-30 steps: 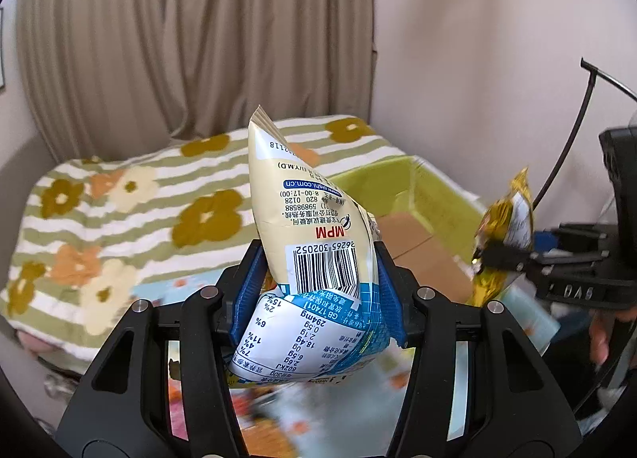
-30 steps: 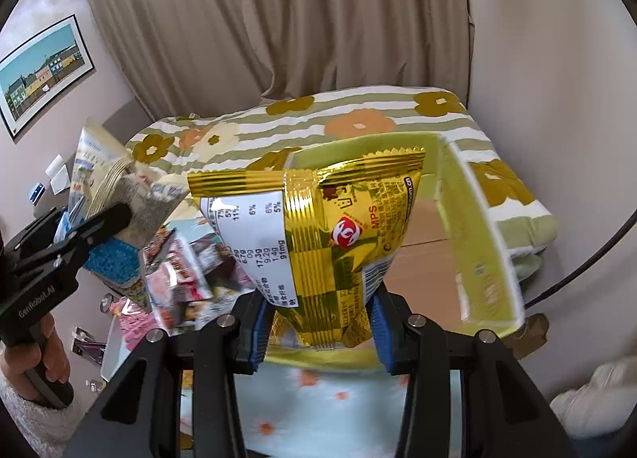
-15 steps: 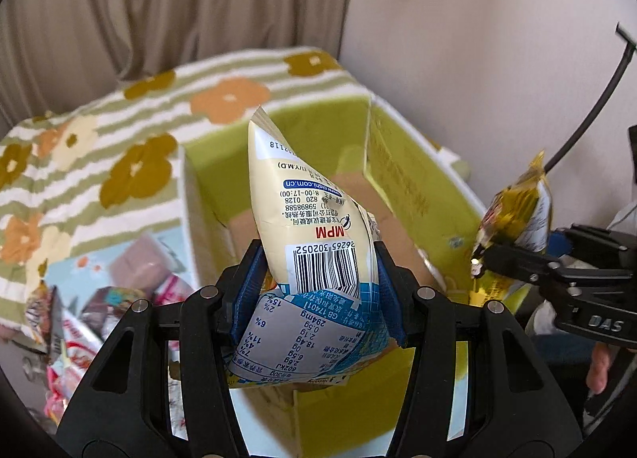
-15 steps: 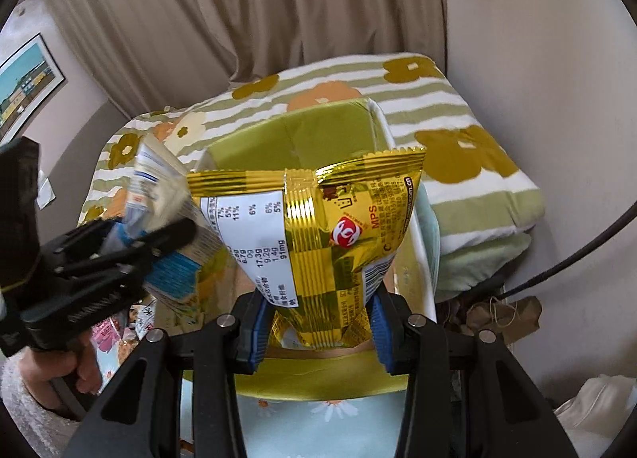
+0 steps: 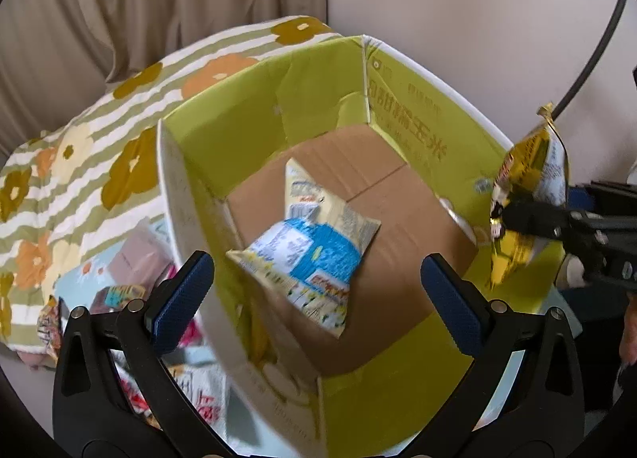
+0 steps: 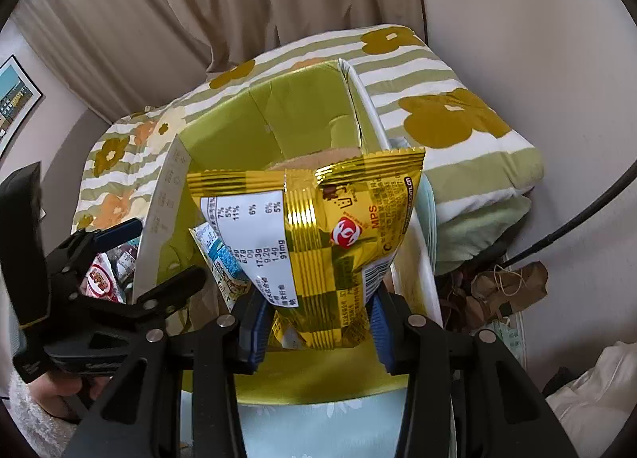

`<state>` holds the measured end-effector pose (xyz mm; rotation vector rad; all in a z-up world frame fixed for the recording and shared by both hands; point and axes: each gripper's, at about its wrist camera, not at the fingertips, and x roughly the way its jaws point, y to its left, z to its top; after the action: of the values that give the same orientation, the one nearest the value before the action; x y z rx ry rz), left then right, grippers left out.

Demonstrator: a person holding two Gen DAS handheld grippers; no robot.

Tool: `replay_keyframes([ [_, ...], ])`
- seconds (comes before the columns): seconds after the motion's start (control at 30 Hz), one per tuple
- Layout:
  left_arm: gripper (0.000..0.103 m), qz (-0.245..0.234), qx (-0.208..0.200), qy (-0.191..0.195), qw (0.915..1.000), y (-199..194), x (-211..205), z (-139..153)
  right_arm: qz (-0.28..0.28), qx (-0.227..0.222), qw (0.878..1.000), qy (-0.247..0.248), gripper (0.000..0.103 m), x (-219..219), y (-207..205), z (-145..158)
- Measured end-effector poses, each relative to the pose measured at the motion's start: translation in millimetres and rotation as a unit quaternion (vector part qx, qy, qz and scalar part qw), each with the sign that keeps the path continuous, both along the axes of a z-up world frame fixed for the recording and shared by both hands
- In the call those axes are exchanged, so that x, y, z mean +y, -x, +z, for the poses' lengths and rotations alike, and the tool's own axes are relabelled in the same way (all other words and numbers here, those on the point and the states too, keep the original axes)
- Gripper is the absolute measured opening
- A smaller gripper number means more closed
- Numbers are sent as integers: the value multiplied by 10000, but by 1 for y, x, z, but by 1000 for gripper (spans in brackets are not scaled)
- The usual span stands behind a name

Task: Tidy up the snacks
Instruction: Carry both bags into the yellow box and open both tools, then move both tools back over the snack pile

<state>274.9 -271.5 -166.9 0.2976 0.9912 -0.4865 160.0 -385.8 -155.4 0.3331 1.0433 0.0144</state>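
Note:
My left gripper (image 5: 316,278) is open and empty above the green cardboard box (image 5: 254,99). A cream and blue snack packet (image 5: 310,247) is loose inside the box, blurred, over its brown floor. My right gripper (image 6: 316,322) is shut on a gold snack packet (image 6: 318,235) and holds it upright over the box's near right edge (image 6: 370,127). The gold packet also shows in the left wrist view (image 5: 525,195), at the box's right wall. The left gripper shows at the left of the right wrist view (image 6: 159,255).
Several snack packets (image 5: 131,290) lie on a light blue cloth left of the box. A striped flowered blanket (image 5: 79,147) covers the bed behind. A wall and curtain stand beyond. A black cable (image 6: 577,219) and a brown paper bag (image 6: 513,282) are at the right.
My left gripper opened and let go of the cream and blue packet, which dropped into the box. Both grippers moved closer over the box; the right still holds the gold packet.

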Motion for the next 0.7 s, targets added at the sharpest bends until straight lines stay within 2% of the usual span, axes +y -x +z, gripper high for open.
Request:
replay_keyframes([
  [0.33, 103, 157, -143, -24, 9998, 15, 25, 14, 298, 155, 9991, 257, 40, 12, -4, -5],
  [0.43, 103, 230, -176, -6, 9996, 17, 29, 18, 311, 218, 9976, 570, 42, 17, -7, -10],
  [0.47, 103, 264, -188, -5, 9995, 18, 30, 19, 314, 185, 9970, 681, 50, 18, -8, -11],
  [0.5, 103, 298, -196, -1, 9994, 19, 32, 20, 295, 107, 9969, 716, 70, 19, -8, -12],
  [0.57, 103, 363, -201, 19, 9991, 21, 34, 21, 242, -20, 9979, 596, 103, 17, -6, -13],
  [0.7, 103, 479, -166, 72, 9987, 27, 40, 21, 59, -328, 9982, 492, 103, 11, 0, -6],
])
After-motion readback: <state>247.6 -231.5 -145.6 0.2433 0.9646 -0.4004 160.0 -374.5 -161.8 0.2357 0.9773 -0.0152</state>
